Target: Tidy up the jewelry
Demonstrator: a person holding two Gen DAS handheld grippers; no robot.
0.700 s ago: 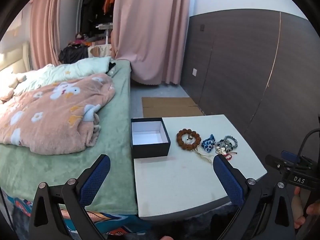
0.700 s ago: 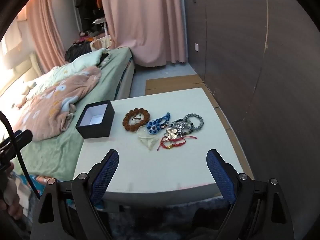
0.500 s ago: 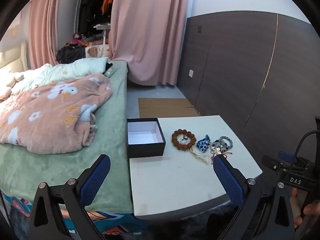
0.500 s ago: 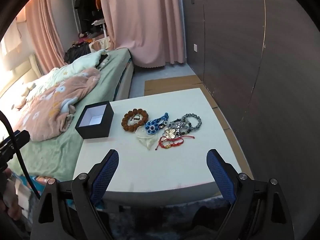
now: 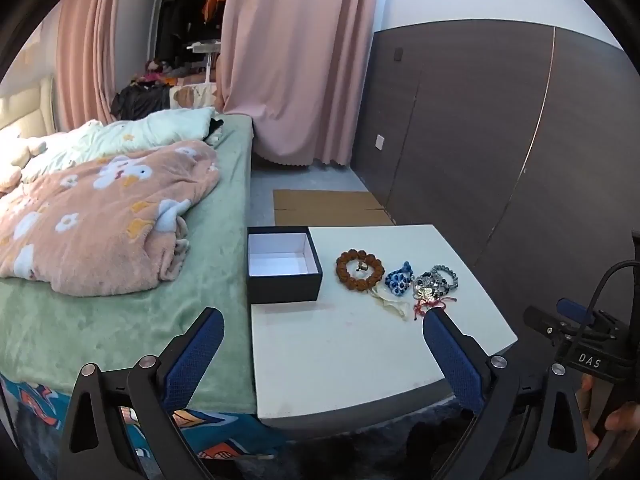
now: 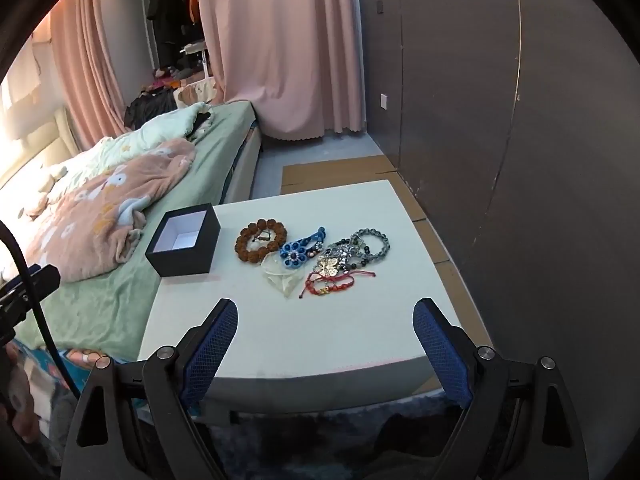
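Your left gripper (image 5: pixel 322 326) wide open, empty, black box (image 5: pixel 284 270) just ahead, your right gripper (image 6: pixel 326 318) wide open, empty, bracelet pile (image 6: pixel 320 258) ahead on white table (image 6: pixel 340 332).

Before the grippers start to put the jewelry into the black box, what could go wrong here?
The bracelets on the right, the grey bead bracelet and the red cord bracelet, lie tangled together, so lifting one may drag others. The black box stands at the table's edge beside the bed; a nudge could tip it off.
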